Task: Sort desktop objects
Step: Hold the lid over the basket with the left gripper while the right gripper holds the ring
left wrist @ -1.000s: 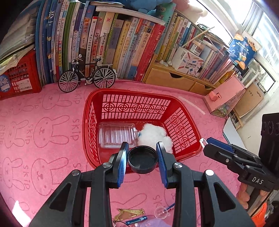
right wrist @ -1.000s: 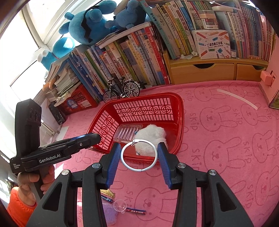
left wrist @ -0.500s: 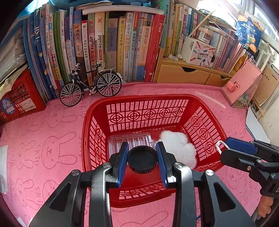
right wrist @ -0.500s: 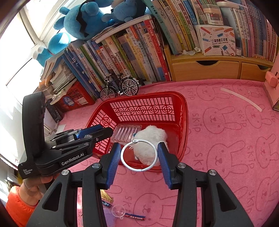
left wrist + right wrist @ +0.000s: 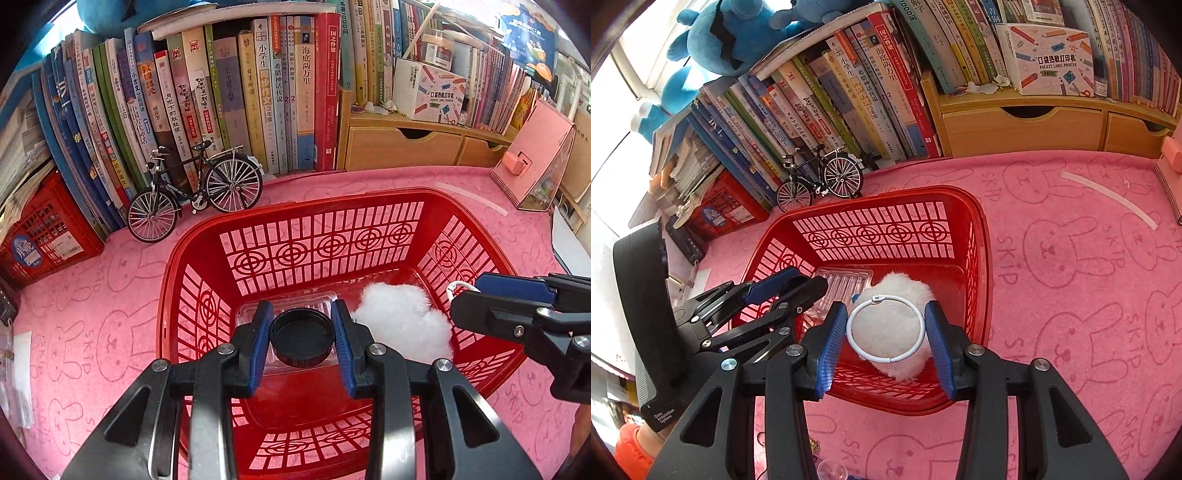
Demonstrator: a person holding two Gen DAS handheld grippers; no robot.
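A red slatted basket (image 5: 295, 201) stands on the pink bunny mat; it also fills the middle of the right wrist view as the basket (image 5: 979, 258). Inside lie a clear plastic tray (image 5: 317, 300) and a white fluffy ball (image 5: 402, 317). My left gripper (image 5: 301, 341) is shut on a black round lid (image 5: 301, 338), held over the tray inside the basket. My right gripper (image 5: 884, 330) is shut on a white binder ring (image 5: 884, 326), hanging above the fluffy ball (image 5: 901, 321). The right gripper also enters the left wrist view at the basket's right wall, and the left gripper shows left of the tray (image 5: 846, 284).
A model bicycle (image 5: 195, 192) stands behind the basket before a row of books (image 5: 221, 92). A red crate (image 5: 40, 232) sits far left, wooden drawers (image 5: 406, 144) and a pink box (image 5: 535, 162) at the back right. A white strip (image 5: 1108, 197) lies on the mat.
Both grippers have moved forward and down, from short of the basket's near rim to over its inside, each still holding its object. The left gripper has also rolled somewhat.
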